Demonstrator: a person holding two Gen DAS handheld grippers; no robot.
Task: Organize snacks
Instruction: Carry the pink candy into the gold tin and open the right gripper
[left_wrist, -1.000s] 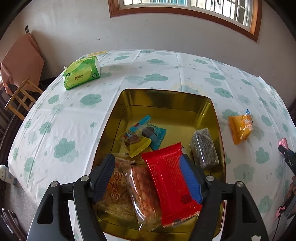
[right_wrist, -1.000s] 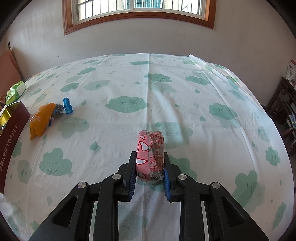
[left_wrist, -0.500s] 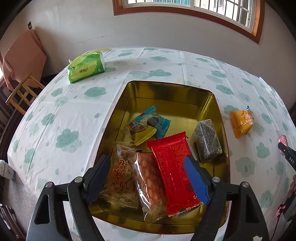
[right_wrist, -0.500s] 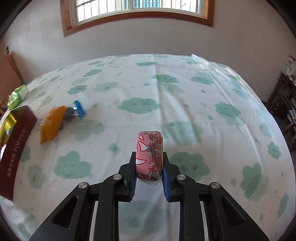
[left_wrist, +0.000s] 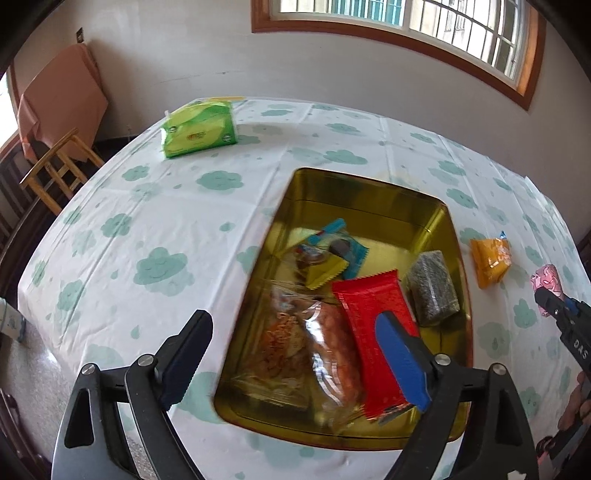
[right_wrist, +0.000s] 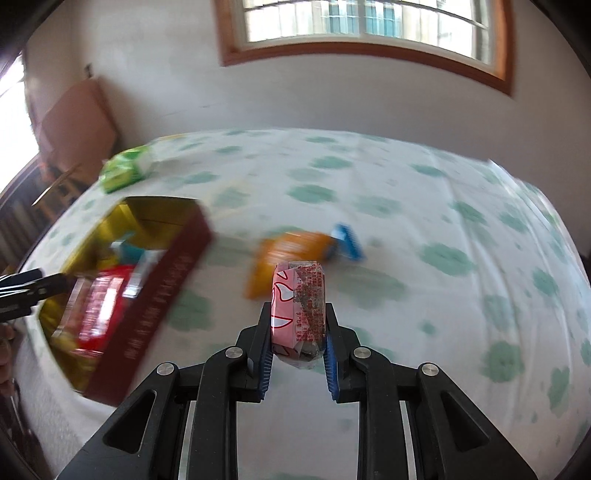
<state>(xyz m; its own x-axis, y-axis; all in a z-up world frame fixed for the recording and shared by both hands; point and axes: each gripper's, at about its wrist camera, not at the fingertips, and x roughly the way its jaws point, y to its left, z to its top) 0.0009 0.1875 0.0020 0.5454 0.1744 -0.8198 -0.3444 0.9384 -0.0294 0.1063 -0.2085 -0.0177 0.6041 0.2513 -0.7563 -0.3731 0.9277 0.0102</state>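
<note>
Risk: right gripper (right_wrist: 298, 345), fingers clenched on small pink foil-wrapped snack (right_wrist: 298, 306) above desk (right_wrist: 424, 229), may clip maroon wall of gold-lined rectangular tin (right_wrist: 162, 291) or crowd left gripper (left_wrist: 295, 354), fingers opening w/ nothing grasped, hovering over tin's near end, dropping snack outside.

The left gripper (left_wrist: 295, 354) tilts downward, its fingers spreading wider with nothing gripped, while the right gripper's (right_wrist: 298, 339) fingers are clamped.

Home dining room, cloud-print tablecloth (left_wrist: 207, 229), wooden chair (left_wrist: 55, 166), barred window (left_wrist: 424, 22)
</note>
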